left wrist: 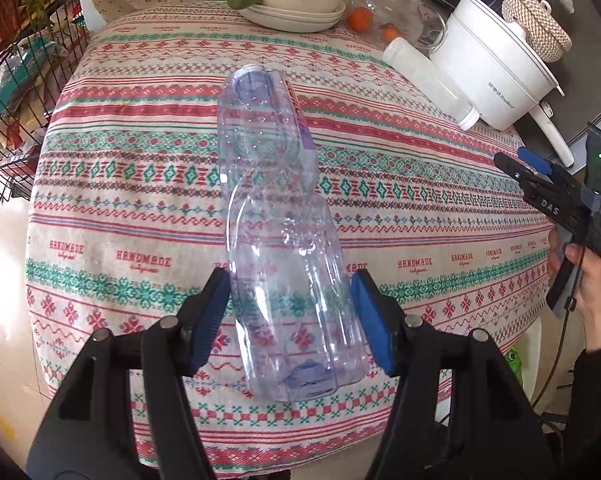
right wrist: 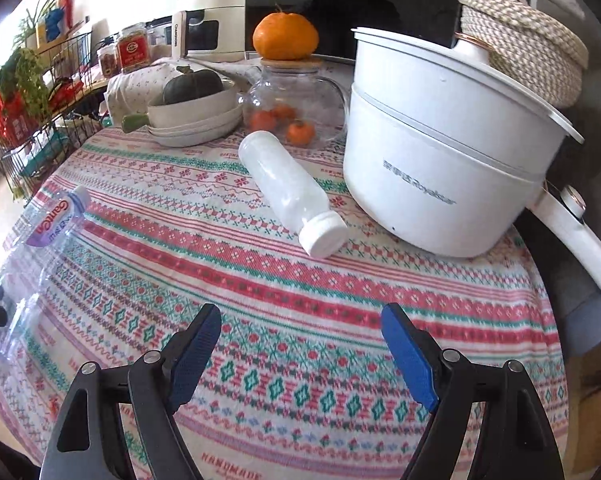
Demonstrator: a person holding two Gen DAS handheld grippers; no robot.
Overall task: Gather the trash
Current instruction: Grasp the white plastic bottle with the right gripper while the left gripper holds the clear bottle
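A clear, crushed plastic water bottle [left wrist: 276,200] with a purple label sits between the blue pads of my left gripper [left wrist: 288,300], which is shut on its lower body; its capped end points away from me. The same bottle [right wrist: 44,232] shows at the left edge of the right wrist view. A white capped bottle [right wrist: 292,196] lies on its side on the patterned tablecloth [right wrist: 260,280], beside the white pot. My right gripper [right wrist: 300,328] hangs open over bare cloth, short of the white bottle, nothing between its fingers. In the left wrist view, a hand holds that right gripper [left wrist: 516,160] at the table's right edge.
A white electric pot [right wrist: 440,184] with a woven basket on its lid stands at the back right. Behind the white bottle are a glass teapot [right wrist: 296,112] with small oranges and stacked bowls [right wrist: 196,120] holding a green squash. A wire rack [left wrist: 16,80] stands off the table's left.
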